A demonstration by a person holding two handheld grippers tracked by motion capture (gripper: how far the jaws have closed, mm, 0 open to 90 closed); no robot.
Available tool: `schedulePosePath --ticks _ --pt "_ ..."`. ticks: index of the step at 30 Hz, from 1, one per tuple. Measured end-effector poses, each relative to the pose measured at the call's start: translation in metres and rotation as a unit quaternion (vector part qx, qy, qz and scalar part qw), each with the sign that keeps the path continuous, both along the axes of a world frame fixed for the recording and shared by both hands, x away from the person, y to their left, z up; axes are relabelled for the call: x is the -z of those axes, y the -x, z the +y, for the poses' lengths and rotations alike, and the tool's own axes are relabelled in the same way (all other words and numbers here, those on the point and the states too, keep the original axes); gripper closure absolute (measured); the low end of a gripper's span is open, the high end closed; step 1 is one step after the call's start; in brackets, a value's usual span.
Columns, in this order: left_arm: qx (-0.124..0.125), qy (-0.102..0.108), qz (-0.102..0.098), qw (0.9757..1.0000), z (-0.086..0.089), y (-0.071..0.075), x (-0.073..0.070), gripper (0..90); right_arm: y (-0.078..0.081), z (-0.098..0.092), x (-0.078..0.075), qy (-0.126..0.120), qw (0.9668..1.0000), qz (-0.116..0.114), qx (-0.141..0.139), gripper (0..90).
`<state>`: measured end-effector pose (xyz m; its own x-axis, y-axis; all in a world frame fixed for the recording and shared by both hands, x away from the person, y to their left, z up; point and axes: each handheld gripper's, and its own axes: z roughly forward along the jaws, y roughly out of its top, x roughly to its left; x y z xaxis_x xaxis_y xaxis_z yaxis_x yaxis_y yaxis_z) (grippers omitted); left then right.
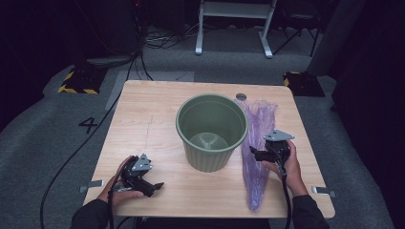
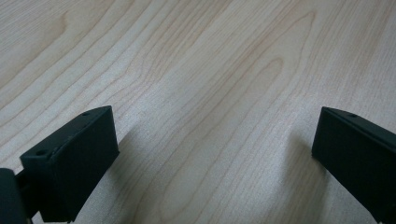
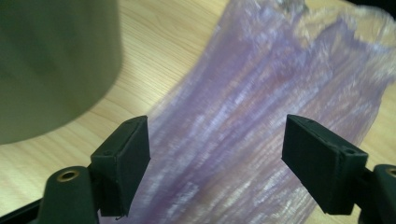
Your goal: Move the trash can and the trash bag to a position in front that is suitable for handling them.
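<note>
table (image 1: 157, 109): light wood top; it bears a bin, a bag and both grippers.
left gripper (image 1: 152, 185): held in the person's left hand (image 1: 125, 187) near the table's near left corner, low over the wood, well apart from the bin. in the left gripper view its jaws stand wide apart with bare wood grain between them and nothing gripped.
right gripper (image 1: 254, 154): held in the person's right hand (image 1: 289, 168) on the far side of the bin from the left gripper, its tips pointing toward the bin. in the right gripper view (image 3: 215, 156) the two black jaws are spread wide; the bag runs between and beyond them, and i cannot tell whether either jaw touches the film.
green bin (image 1: 211, 131): round ribbed plastic pot, upright, open at the top, in the middle of the table between the two grippers; its inside looks bare. in the right gripper view its dark green wall (image 3: 56, 65) rises just beside the left-hand jaw, ahead of it.
purple bag (image 1: 258, 143): thin see-through film, crumpled into a long strip, lying flat on the wood just beside the bin and under the right gripper. it stretches from past the bin's far side back to the table's near edge beside the right forearm. ahead of the right gripper's jaws it widens into loose folds (image 3: 261, 102).
cables: a dark one trails from each gripper back along the forearms.
</note>
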<state>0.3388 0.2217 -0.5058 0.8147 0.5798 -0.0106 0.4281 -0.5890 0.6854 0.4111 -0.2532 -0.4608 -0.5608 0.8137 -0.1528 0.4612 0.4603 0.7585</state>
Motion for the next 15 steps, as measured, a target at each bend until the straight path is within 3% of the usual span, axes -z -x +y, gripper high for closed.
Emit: schedulePosePath --ticks 8,13,15 --pt "0.000 0.000 0.000 1.0000 0.000 0.000 0.000 0.0 -0.011 -0.021 0.009 -0.058 0.9978 0.032 -0.003 16.4" --pt "0.001 0.000 0.000 1.0000 0.000 0.000 0.000 0.0 0.003 -0.020 -0.002 -0.077 0.9967 0.015 -0.020 15.5" --pt "0.001 0.000 0.000 1.0000 0.000 0.000 0.000 0.0 0.008 -0.012 -0.006 -0.062 0.9974 0.006 -0.035 15.3"
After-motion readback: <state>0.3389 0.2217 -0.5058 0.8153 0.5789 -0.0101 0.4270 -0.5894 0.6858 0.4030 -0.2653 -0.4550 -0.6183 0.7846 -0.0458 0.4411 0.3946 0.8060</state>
